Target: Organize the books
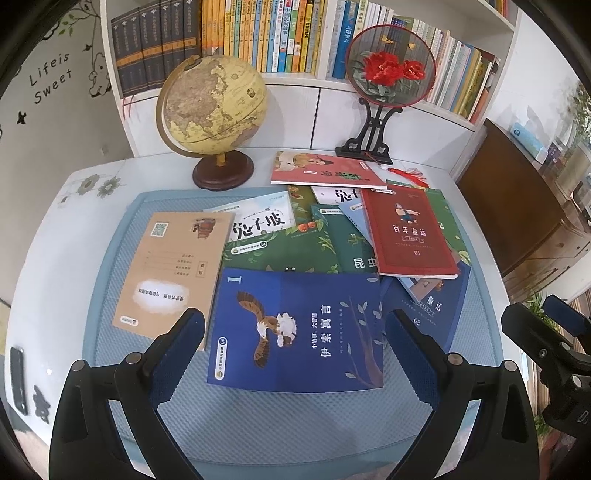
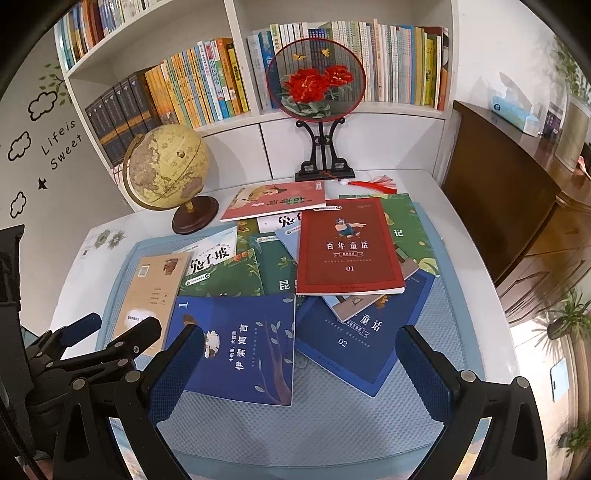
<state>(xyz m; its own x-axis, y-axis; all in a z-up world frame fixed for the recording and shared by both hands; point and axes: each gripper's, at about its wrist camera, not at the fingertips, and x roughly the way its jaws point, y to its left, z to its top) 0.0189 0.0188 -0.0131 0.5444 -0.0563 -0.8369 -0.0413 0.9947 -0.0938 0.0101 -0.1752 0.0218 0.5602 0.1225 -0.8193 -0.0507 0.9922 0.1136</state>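
Observation:
Several thin books lie scattered and overlapping on a pale blue mat (image 1: 258, 424). Nearest is a dark blue book with an eagle (image 1: 295, 332) (image 2: 240, 350). A tan book (image 1: 173, 273) (image 2: 151, 295) lies to its left. A red book marked 01 (image 1: 408, 232) (image 2: 347, 247) tops the pile at right, over green books (image 1: 288, 247) and a blue book marked 02 (image 2: 354, 339). A pink-red book (image 1: 325, 170) (image 2: 273, 201) lies farthest back. My left gripper (image 1: 293, 332) is open above the eagle book. My right gripper (image 2: 301, 347) is open, nothing between its fingers.
A globe (image 1: 212, 110) (image 2: 166, 170) stands at the back left of the white table (image 1: 55, 229). A round embroidered fan on a black stand (image 1: 384, 74) (image 2: 317, 88) stands at the back right. Full bookshelves (image 1: 258, 33) line the wall. A dark wooden cabinet (image 2: 517, 206) borders the right.

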